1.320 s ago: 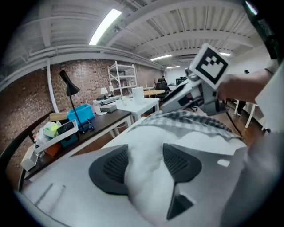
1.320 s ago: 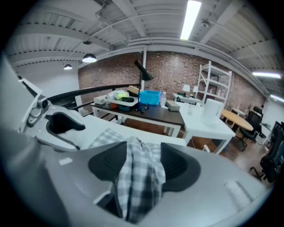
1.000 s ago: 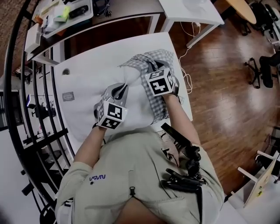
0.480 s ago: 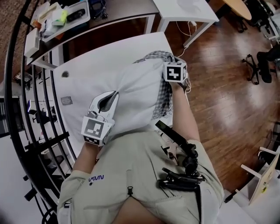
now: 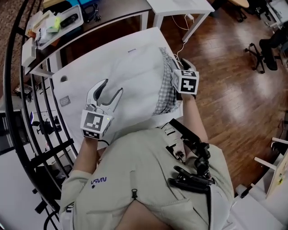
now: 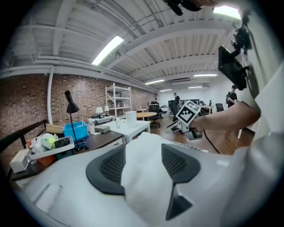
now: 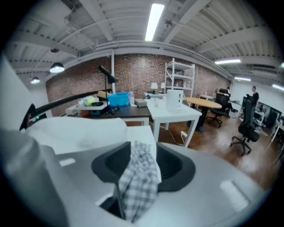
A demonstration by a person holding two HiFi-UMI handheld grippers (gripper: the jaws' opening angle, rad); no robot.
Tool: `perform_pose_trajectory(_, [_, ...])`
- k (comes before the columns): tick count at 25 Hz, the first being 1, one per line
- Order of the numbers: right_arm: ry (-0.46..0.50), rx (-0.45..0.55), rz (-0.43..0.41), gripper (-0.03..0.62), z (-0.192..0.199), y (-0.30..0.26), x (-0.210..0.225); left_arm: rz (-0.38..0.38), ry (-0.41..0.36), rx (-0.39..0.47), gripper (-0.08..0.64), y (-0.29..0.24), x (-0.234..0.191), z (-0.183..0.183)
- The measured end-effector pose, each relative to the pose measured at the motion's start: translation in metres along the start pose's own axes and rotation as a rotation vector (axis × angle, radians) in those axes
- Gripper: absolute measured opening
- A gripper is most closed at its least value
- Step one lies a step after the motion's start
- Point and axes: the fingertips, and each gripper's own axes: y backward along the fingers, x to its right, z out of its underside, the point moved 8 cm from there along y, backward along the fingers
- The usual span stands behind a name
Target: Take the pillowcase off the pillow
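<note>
A white pillow [image 5: 135, 74] lies on the white table [image 5: 74, 87], with the grey checked pillowcase [image 5: 165, 92] bunched along its right edge. My left gripper [image 5: 112, 87] sits at the pillow's left side, its jaws opening wide; a fold of white pillow fabric [image 6: 142, 177] still stands between the spread pads. My right gripper [image 5: 176, 72] is at the pillow's right edge under its marker cube, jaws also opening. A strip of checked pillowcase [image 7: 140, 181] hangs loose between its pads, with pad face showing on both sides. The right gripper [image 6: 188, 116] also shows in the left gripper view.
A dark desk with a tray of small items [image 5: 54, 24] stands beyond the table. A second white table [image 5: 180, 5] is behind, with a cable [image 5: 185, 30] on the wood floor. Black railing [image 5: 27, 134] runs along the left. An office chair [image 5: 265, 45] is far right.
The grippers pulled apart, the left toward the near left and the right to the pillow's right edge. The pillow spread out flat. Both sets of jaws have now opened from a tight pinch.
</note>
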Motion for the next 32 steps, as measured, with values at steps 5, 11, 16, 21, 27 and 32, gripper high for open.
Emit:
perform_pose_trajectory(5, [0.007, 0.024, -0.084, 0.179, 0.044, 0.104, -0.039, 0.189, -0.059, -0.143, 0.301, 0.013, 0.080, 0.026])
perform_pose_trajectory(11, [0.037, -0.213, -0.183, 0.224, 0.140, 0.119, -0.099, 0.196, -0.015, -0.322, 0.257, -0.002, 0.094, 0.098])
perform_pose_trajectory(16, [0.108, -0.222, -0.074, 0.009, 0.150, 0.111, -0.099, 0.188, -0.036, -0.207, 0.030, 0.001, 0.084, 0.077])
perform_pose_trajectory(21, [0.121, -0.174, 0.119, 0.009, 0.135, 0.123, -0.050, 0.107, -0.025, -0.031, 0.021, 0.021, 0.057, 0.030])
perform_pose_trajectory(27, [0.110, -0.325, 0.273, 0.008, 0.171, 0.100, 0.016, 0.046, 0.079, 0.019, 0.021, 0.031, 0.029, 0.024])
perform_pose_trajectory(32, [0.164, -0.425, 0.188, 0.009, 0.205, 0.071, 0.019, 0.109, 0.086, -0.045, 0.026, 0.015, 0.047, 0.041])
